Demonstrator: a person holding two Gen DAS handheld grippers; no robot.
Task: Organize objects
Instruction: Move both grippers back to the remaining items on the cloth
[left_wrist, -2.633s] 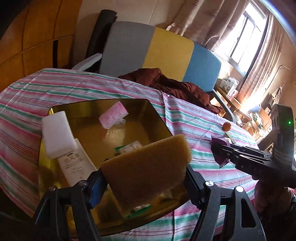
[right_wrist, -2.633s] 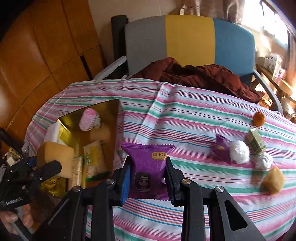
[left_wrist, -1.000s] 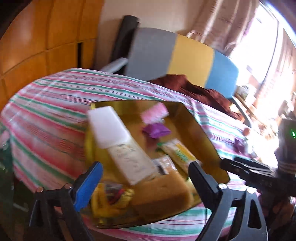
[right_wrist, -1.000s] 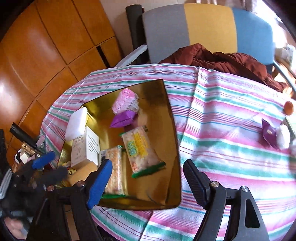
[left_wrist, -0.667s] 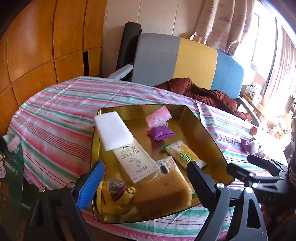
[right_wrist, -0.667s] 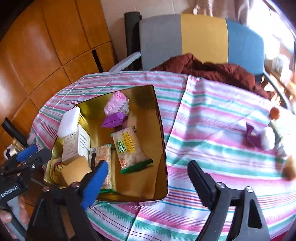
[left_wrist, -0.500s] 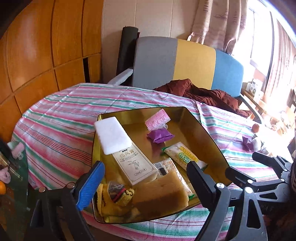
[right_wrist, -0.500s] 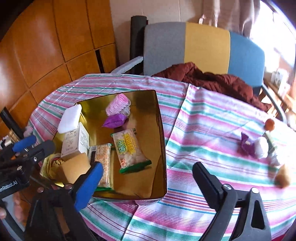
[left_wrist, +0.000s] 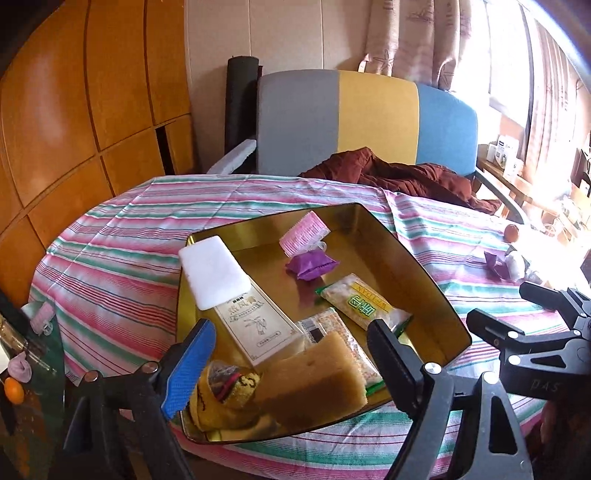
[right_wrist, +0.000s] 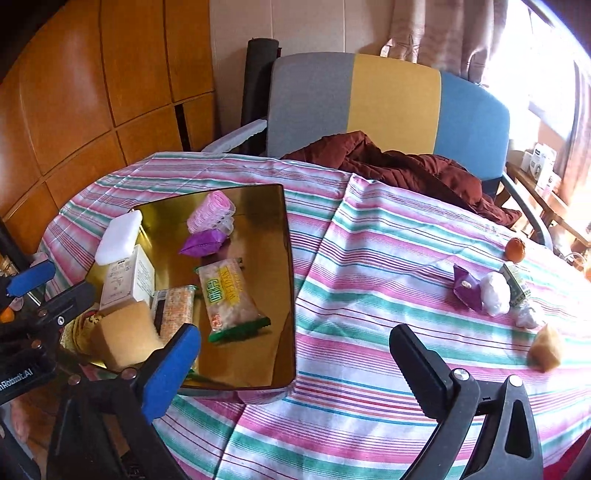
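Released, sponge (left_wrist: 310, 380) lies in tray (left_wrist: 424, 273); right view alone shows cube (right_wrist: 546, 352).

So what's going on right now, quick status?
Left gripper open, empty. Right gripper open, empty. Gold tray holds sponge and snack packets; purple packet and others on tablecloth. Nothing blocking.

Strong daylight enters from the window (left_wrist: 513, 62) at upper right; that area is blown out in both views, washing out detail on the far right of the striped tablecloth (right_wrist: 388, 258). The gold tray (left_wrist: 424, 280) carries mirror-like reflections and dark patches. The wood panelling (left_wrist: 92, 92) shows soft sheen. Fisheye distortion bends lines at the edges; corners are vignetted black. Focus is sharp, no motion blur.
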